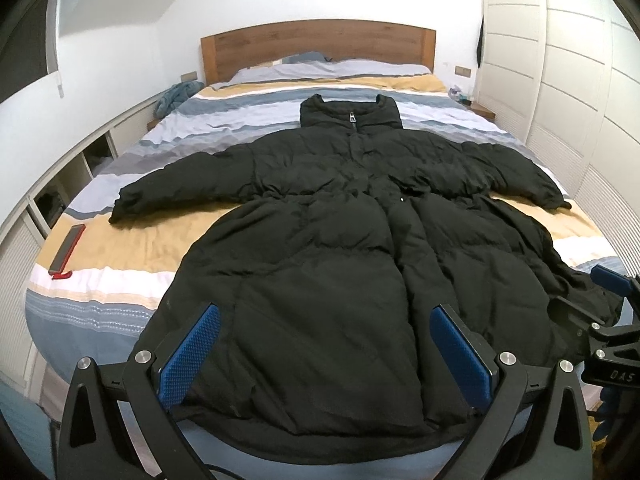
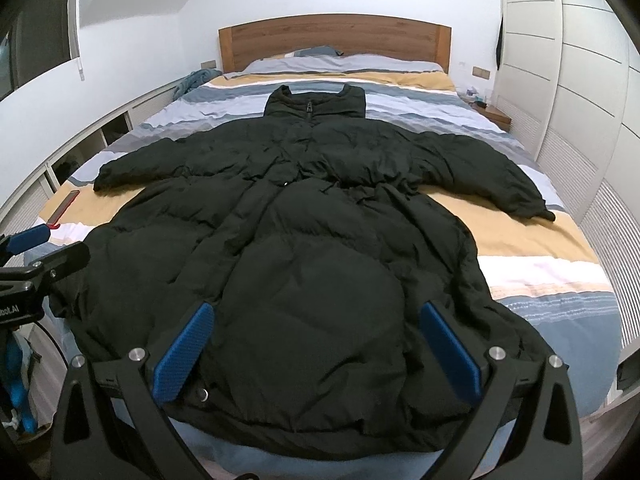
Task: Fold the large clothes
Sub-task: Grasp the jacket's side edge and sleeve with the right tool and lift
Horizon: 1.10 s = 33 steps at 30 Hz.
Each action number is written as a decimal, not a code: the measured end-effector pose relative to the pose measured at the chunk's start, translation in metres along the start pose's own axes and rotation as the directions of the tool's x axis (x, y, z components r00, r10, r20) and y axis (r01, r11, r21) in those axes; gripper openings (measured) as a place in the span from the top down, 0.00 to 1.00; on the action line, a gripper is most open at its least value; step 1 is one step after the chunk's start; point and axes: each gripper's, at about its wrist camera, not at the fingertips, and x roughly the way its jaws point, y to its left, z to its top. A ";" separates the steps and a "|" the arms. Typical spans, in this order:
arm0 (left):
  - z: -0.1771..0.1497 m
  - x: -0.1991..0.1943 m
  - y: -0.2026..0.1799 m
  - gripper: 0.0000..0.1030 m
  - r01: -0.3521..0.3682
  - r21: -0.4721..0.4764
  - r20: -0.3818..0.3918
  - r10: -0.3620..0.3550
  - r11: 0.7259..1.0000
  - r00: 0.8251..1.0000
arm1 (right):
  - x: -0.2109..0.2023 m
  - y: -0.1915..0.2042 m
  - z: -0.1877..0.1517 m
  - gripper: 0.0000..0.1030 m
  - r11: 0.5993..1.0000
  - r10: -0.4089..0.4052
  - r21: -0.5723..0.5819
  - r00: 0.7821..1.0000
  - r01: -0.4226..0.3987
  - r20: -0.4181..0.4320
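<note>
A long black puffer coat [image 1: 320, 248] [image 2: 312, 248] lies flat and face up on the striped bed [image 1: 120, 240] [image 2: 532, 248], collar toward the headboard, both sleeves spread out sideways, hem at the near edge. My left gripper [image 1: 326, 352] hovers open over the hem's left half, blue pads wide apart with nothing between them. My right gripper [image 2: 316, 350] hovers open over the hem's right half in the same way. Each gripper shows at the edge of the other's view: the right gripper [image 1: 608, 320] and the left gripper [image 2: 36, 256].
A red-and-grey flat object [image 1: 66, 250] [image 2: 64, 206] lies on the bed's left side. A blue cloth [image 1: 176, 96] rests by the left shelf. White wardrobe doors [image 1: 568, 80] line the right; low shelving [image 1: 60, 184] runs along the left. A wooden headboard [image 2: 336, 38] stands at the back.
</note>
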 end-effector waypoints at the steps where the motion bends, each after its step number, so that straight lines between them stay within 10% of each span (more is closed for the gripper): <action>1: 0.002 0.001 -0.002 0.01 0.001 0.007 -0.004 -0.001 1.000 1.000 | 0.001 -0.001 0.001 0.00 1.000 0.001 0.002 1.000 -0.001 0.003; 8: 0.030 0.006 0.006 0.01 0.023 -0.011 -0.034 -0.024 1.000 0.999 | -0.001 -0.011 0.023 0.00 1.000 -0.003 0.003 1.000 0.003 0.023; 24: 0.194 0.022 0.047 0.01 -0.141 -0.081 0.205 0.155 0.987 0.966 | 0.001 -0.084 0.198 0.00 0.994 -0.008 0.110 0.967 -0.021 0.256; 33: 0.204 0.112 0.057 0.01 -0.158 -0.101 0.119 0.169 0.982 0.978 | 0.127 -0.205 0.189 0.00 0.907 -0.118 0.414 0.990 0.076 0.076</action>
